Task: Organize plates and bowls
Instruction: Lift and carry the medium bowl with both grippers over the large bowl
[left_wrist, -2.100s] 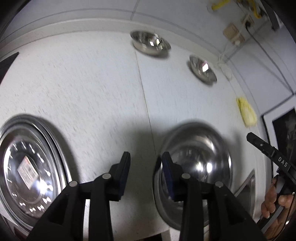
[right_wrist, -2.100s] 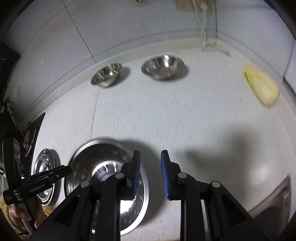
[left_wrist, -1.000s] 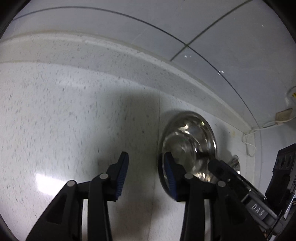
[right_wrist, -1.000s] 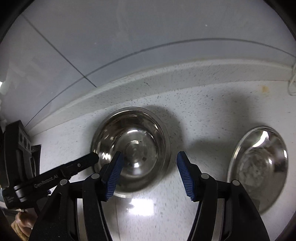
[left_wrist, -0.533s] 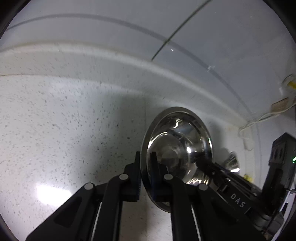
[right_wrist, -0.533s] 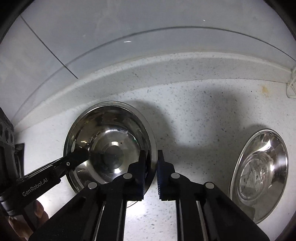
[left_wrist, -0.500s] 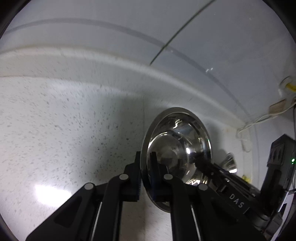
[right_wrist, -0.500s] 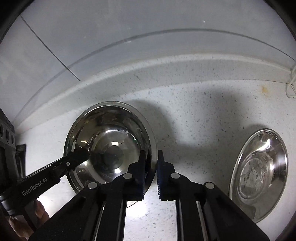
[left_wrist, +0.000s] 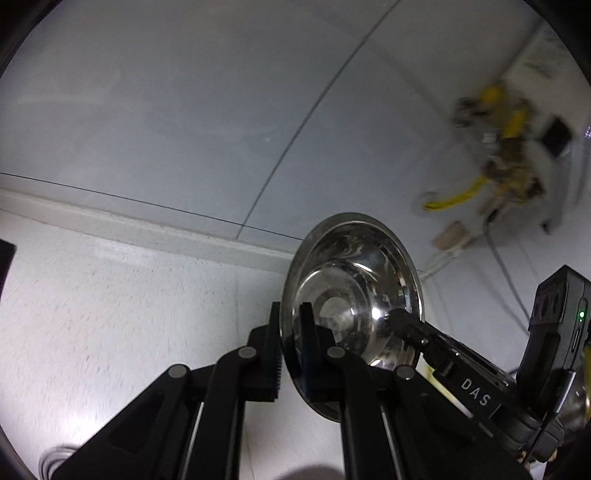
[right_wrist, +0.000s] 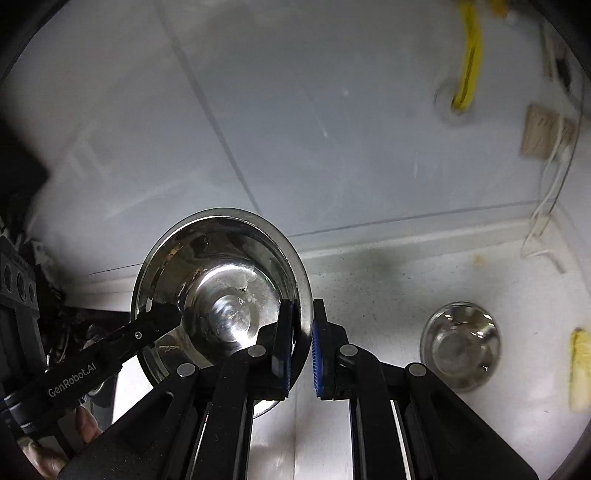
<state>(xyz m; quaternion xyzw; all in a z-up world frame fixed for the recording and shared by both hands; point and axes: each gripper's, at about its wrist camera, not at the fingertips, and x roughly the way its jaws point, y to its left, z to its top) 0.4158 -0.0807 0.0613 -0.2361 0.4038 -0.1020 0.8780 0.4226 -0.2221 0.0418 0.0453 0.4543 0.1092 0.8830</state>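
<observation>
Left wrist view: steel bowl (left_wrist: 351, 295) held up off the counter (left_wrist: 110, 314), tilted, inside facing cam; left gripper (left_wrist: 290, 350) pinches its near-left rim, one finger inside, one outside.
Right gripper, same view: enters from lower right, tip on bowl's opp. rim.
Right wrist view: right gripper (right_wrist: 302, 339) clamped on bowl's (right_wrist: 221, 288) right rim; left gripper reaches in from lower left w/ person's hand (right_wrist: 55, 443) behind.
Second bowl (right_wrist: 461, 347): on counter, well apart, right.
</observation>
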